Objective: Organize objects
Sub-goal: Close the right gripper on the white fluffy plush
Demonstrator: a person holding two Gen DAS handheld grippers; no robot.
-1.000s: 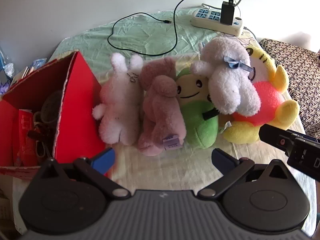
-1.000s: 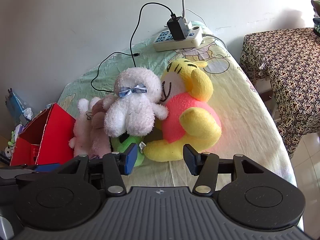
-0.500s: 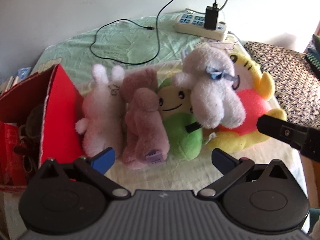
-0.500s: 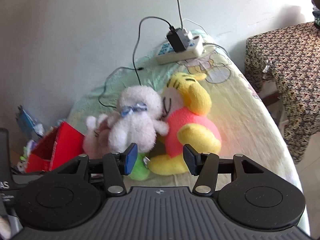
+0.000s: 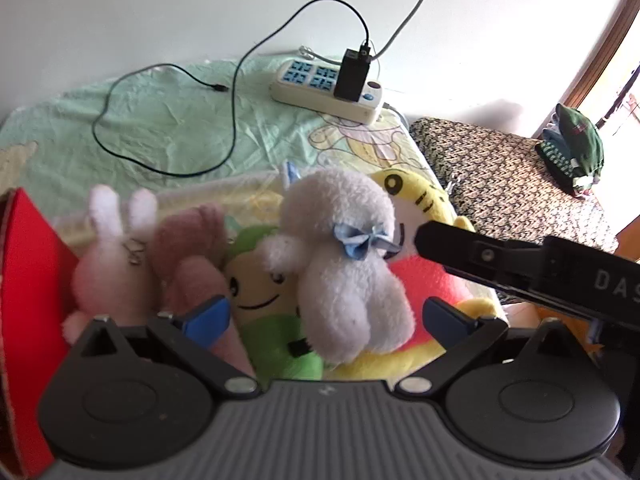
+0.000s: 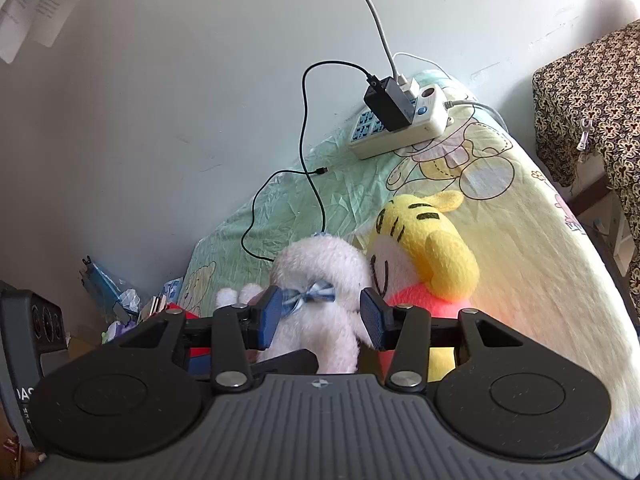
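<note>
Left wrist view: the left gripper (image 5: 326, 318) hangs released over the toy row beside the red box (image 5: 28, 280).

Right wrist view: the right gripper (image 6: 320, 316), jaws parted, straddles the white plush (image 6: 320, 264), probably to lift it off the bed's (image 6: 520, 240) near edge.

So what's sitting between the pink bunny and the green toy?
A brownish-pink plush lies between the pink bunny and the green toy, pressed against both; the left wrist view shows it.

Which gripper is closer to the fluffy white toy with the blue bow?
The right gripper. Its open jaws sit on either side of the white toy, right at the bow. The left gripper is open too, lower down by the toy's bottom.
</note>
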